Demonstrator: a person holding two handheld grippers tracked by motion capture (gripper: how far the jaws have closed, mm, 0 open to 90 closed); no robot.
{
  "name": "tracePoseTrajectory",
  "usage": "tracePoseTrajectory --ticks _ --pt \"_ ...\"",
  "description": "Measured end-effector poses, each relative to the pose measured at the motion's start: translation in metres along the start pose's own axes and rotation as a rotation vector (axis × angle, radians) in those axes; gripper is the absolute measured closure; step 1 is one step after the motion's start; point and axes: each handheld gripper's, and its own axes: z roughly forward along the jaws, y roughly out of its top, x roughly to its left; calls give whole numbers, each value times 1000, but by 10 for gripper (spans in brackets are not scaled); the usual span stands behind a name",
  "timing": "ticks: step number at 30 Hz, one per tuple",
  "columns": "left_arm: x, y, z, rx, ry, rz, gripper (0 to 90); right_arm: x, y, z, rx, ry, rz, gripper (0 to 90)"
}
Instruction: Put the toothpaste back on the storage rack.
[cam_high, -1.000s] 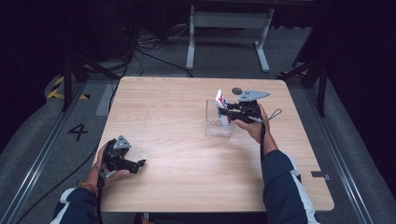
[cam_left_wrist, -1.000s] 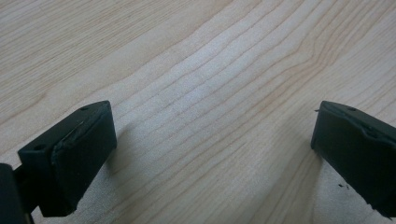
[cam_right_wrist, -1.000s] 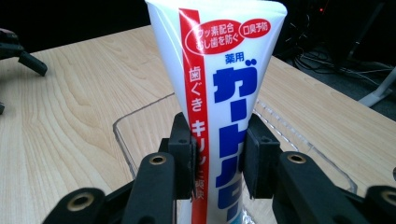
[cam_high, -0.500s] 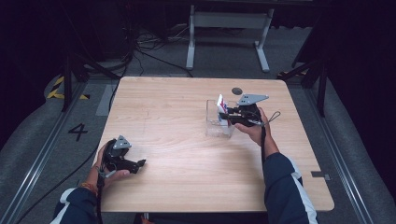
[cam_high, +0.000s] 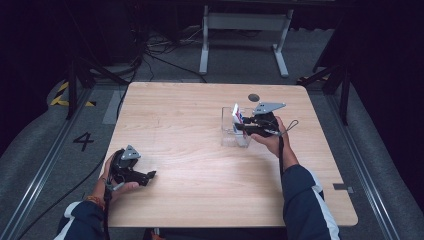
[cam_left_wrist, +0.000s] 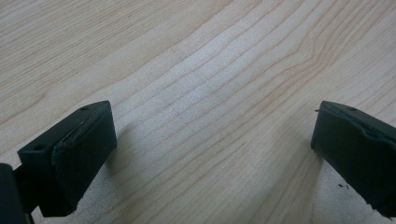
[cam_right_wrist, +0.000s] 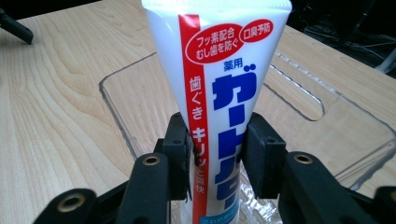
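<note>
A white toothpaste tube with red and blue print stands upright in a clear plastic container on the wooden table. My right gripper has the tube between its pads, which touch both sides; its jaws have just been opening a little. In the high view this gripper reaches the tube over the container from the right. My left gripper rests low at the table's near left. Its jaws stand wide open over bare wood.
A small dark round spot lies on the table behind the container. Beyond the far edge stands a metal frame with cables on the floor. A floor mark "4" is at the left.
My right gripper and the tube have sunk slightly into the container. The left gripper has stayed where it was.
</note>
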Motion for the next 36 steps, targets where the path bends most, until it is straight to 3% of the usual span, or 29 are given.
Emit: tracePoseTrajectory --ticks 12,19,22,27,36 --pt "0 0 0 0 0 0 6 0 0 -1 -21 22 23 592" --pt "0 0 0 0 0 0 6 2 1 0 5 14 7 579" --pt "0 0 0 2 -1 0 6 4 3 -2 16 -10 -1 557" --pt "0 0 0 0 0 0 6 7 5 -6 27 -9 -18 523" --pt "0 0 0 0 0 0 6 13 10 -16 86 -70 -63 460"
